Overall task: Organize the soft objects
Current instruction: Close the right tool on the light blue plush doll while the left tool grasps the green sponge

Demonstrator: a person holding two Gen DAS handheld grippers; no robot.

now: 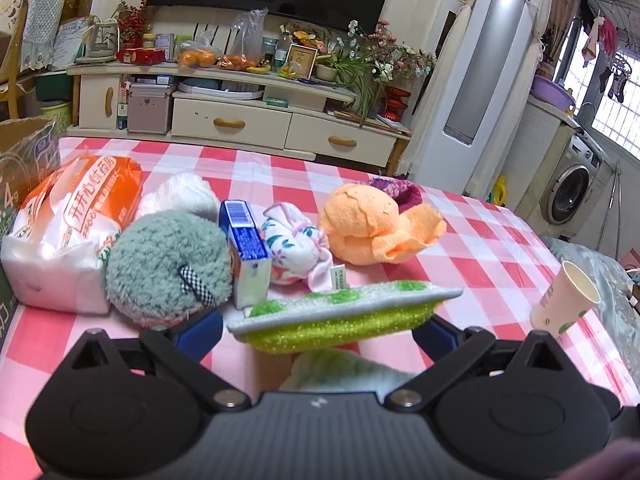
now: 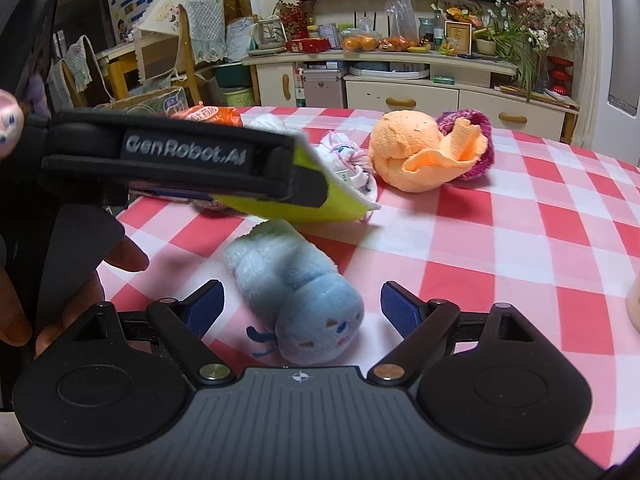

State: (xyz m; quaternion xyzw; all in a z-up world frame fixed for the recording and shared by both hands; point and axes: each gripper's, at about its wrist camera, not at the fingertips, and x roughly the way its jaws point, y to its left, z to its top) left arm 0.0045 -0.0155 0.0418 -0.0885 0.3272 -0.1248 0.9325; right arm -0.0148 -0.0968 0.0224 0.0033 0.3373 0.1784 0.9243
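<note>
My left gripper (image 1: 320,322) is shut on a lime-green scrub sponge (image 1: 340,312) and holds it above the checked tablecloth; it also shows in the right wrist view (image 2: 308,196), with the sponge (image 2: 320,208) sticking out. My right gripper (image 2: 302,308) is open around a rolled light-blue sock (image 2: 296,292) that lies on the cloth. Further back lie an orange cloth bundle (image 1: 372,224), a floral rolled cloth (image 1: 296,248), a purple knit piece (image 1: 396,190), a grey-green fluffy item (image 1: 168,268) and a white fluffy item (image 1: 180,192).
A blue and white box (image 1: 246,248) stands beside the fluffy item. A tissue pack (image 1: 68,232) and a cardboard box (image 1: 24,156) sit at the left. A paper cup (image 1: 566,296) stands at the right edge. A TV cabinet (image 1: 240,120) is behind the table.
</note>
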